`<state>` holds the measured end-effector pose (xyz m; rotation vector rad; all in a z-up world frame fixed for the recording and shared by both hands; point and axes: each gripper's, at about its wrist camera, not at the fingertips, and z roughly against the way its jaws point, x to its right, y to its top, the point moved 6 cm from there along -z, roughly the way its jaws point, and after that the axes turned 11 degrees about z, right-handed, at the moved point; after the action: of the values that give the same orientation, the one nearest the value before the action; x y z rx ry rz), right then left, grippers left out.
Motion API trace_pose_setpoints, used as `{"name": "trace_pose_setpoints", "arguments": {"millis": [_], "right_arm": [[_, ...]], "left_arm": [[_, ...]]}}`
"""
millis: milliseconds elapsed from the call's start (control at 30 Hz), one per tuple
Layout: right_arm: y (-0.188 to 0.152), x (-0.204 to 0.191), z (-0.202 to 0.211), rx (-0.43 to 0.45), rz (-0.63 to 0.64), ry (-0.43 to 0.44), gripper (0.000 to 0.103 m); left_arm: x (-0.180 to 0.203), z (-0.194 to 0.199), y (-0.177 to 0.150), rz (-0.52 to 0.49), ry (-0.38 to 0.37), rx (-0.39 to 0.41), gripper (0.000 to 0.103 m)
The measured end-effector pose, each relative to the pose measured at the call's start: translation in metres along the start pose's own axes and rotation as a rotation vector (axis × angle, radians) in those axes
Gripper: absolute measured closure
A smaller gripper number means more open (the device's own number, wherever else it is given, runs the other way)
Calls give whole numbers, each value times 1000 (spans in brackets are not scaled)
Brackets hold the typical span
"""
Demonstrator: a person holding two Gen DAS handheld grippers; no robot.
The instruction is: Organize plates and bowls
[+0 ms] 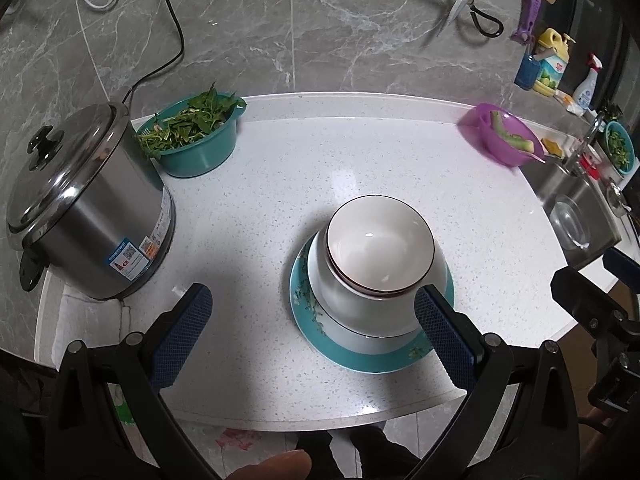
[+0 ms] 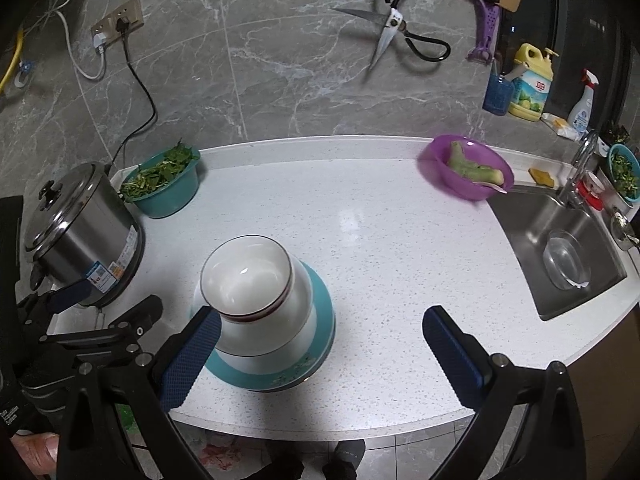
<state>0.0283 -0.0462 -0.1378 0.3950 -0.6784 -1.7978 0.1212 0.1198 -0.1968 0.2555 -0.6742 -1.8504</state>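
Observation:
A stack of white bowls [image 1: 380, 256] stands on a teal-rimmed plate [image 1: 348, 356] near the front of the white counter [image 1: 320, 152]. The top bowl has a dark rim line. My left gripper [image 1: 312, 332] is open and empty, its right finger [image 1: 444, 336] beside the stack. In the right wrist view the bowls [image 2: 248, 276] and plate [image 2: 280, 376] sit at the lower left. My right gripper [image 2: 320, 356] is open and empty, its left finger [image 2: 192, 360] close to the stack. The left gripper's hardware shows at that view's left edge.
A steel rice cooker [image 1: 88, 208] stands at the left, a teal basin of greens [image 1: 196, 136] behind it. A purple basin with a vegetable [image 2: 466, 168] sits at the back right. A sink [image 2: 560, 252] holds a clear bowl. Scissors [image 2: 396, 28] hang on the wall.

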Motion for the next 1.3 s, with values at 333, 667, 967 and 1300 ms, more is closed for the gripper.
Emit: {"name": "trace_pose_setpoints", "arguments": {"millis": [333, 667, 967, 1300], "right_arm": [[0, -1, -2, -4, 16, 1, 0], [-1, -1, -4, -9, 16, 1, 0], [-2, -2, -4, -10, 20, 3, 0], [-3, -2, -3, -9, 25, 5, 0]], "left_arm": [[2, 2, 0, 4, 14, 5, 0], [3, 5, -3, 16, 17, 6, 0], [2, 7, -5, 22, 22, 5, 0], [3, 11, -9, 31, 27, 5, 0]]}}
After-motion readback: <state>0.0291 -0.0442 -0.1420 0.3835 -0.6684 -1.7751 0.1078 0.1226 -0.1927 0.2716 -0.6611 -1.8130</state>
